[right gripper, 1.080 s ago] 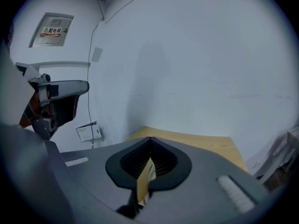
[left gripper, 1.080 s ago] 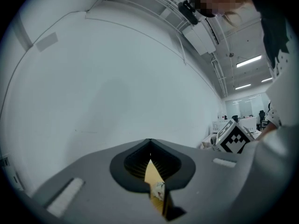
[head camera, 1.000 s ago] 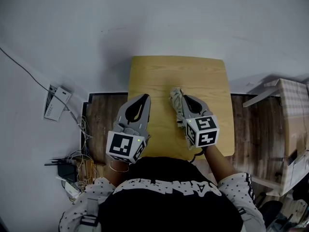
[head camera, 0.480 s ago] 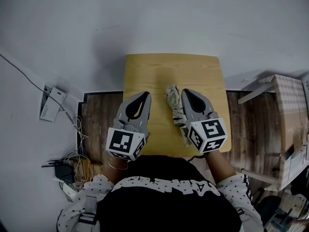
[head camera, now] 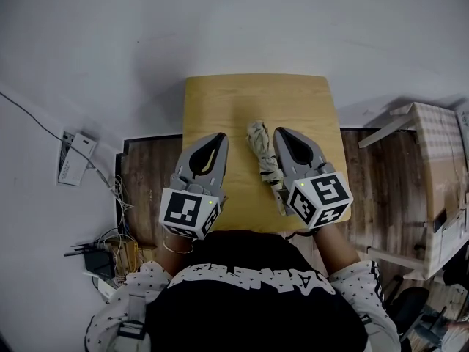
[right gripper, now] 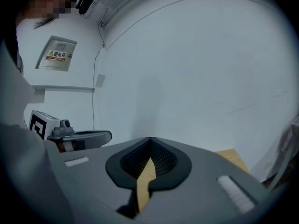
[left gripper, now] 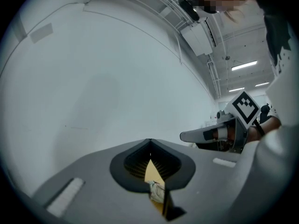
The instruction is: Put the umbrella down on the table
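Observation:
The folded, pale patterned umbrella (head camera: 262,156) lies on the small wooden table (head camera: 234,101), pointing away from me. My right gripper (head camera: 280,133) hovers just right of it, shut and empty. In the right gripper view the jaws (right gripper: 150,139) meet and only table wood shows through the gap. My left gripper (head camera: 218,139) is over the table's left edge, also shut with nothing held. In the left gripper view (left gripper: 149,141), a bit of the umbrella (left gripper: 157,190) shows through the gap.
The table stands against a white wall. Dark wooden floor (head camera: 150,174) shows on both sides. A white box (head camera: 73,160) and tangled cables (head camera: 110,248) lie at the left. A cardboard box (head camera: 432,152) and wooden slats are at the right.
My right gripper has risen above the table, still shut, and stands apart from the umbrella, which stays lying on the table. The left gripper has barely moved.

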A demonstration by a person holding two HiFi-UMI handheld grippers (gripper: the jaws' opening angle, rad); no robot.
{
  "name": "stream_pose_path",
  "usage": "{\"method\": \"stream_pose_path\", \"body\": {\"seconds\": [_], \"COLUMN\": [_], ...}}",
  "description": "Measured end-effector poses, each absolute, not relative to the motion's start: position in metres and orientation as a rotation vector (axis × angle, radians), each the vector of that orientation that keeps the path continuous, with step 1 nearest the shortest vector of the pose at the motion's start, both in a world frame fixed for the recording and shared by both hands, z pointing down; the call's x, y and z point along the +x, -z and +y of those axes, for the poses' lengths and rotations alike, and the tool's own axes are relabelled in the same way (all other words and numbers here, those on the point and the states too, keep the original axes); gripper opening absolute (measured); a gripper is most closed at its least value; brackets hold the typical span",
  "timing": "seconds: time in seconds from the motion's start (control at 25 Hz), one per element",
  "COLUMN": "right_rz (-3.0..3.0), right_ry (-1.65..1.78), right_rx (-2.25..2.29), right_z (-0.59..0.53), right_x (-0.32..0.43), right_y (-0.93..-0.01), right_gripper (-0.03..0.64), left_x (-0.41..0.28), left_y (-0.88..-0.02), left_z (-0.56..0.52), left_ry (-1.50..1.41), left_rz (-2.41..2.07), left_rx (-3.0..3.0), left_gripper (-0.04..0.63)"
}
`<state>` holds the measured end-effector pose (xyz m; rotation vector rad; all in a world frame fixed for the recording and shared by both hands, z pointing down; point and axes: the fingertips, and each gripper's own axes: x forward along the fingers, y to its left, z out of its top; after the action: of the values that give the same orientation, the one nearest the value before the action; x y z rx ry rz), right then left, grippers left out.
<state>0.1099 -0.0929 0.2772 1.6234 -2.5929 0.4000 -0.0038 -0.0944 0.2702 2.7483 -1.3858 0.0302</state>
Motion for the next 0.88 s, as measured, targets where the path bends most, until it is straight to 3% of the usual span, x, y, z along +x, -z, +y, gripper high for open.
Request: {"method": "stream_pose_path", "body": {"seconds": [0.88], "right_rz": [-2.562], "right_ry": [-0.338], "right_rx": [1.611], "right_z": [-0.0855], "right_x": [0.1063], "right_y": [-0.2767], "right_gripper": [0.011], "left_x": [-0.0028], "left_y": [-0.2736], "left_z": [-0.0907], "left_ry": [-0.044], "left_rz": [-1.365], "left_rx": [2.755], "left_gripper": [0.002]}}
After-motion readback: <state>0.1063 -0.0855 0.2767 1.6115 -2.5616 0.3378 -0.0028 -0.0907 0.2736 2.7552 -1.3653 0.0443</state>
